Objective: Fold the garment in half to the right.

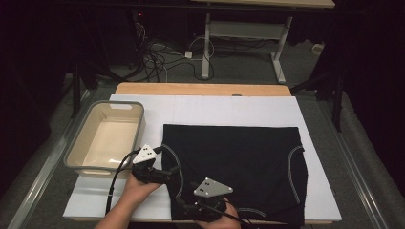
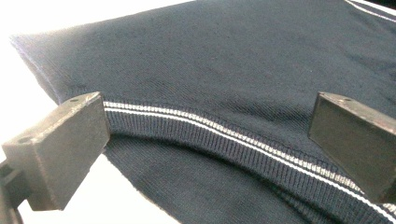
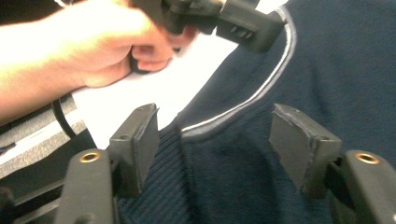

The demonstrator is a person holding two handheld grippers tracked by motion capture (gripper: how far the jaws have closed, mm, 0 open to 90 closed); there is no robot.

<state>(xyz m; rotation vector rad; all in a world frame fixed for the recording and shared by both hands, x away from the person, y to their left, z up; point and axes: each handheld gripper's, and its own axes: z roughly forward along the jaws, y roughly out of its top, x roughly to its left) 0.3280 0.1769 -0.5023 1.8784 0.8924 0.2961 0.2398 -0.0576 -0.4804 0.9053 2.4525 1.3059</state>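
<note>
White rectangular surface [image 1: 229, 107] on a wooden-edged table carries everything. Largest item on it: dark navy knit garment with white-striped ribbed trim [image 1: 234, 162], lying flat, spread over the middle and right of the surface, its near edge reaching the front edge. White trim curves show along its left side and right side in the high view.

Grey-rimmed beige plastic tub [image 1: 106, 138], rectangular, sits at the left of the surface, just beside the garment's left edge, not touching it as far as can be seen.

Left gripper [image 1: 160, 168], black with a grey three-cornered plate on top, held in the person's left hand [image 1: 136, 191], at the garment's left edge. Left gripper view: jaws stand wide apart, the striped ribbed band [image 2: 243, 142] runs between them, pads not pressing the cloth; the left one sits right at the fabric's edge, contact cannot be told.

Right gripper [image 1: 191, 202], same build, at the garment's near-left part by the front edge of the surface. Right gripper view [image 3: 215, 140]: jaws partly parted, straddling a ribbed piece and a white-edged curved trim; a gap shows between pads and cloth, nothing clamped. The left hand [image 3: 93, 46] and its gripper show farther off at top, blurred.
</note>
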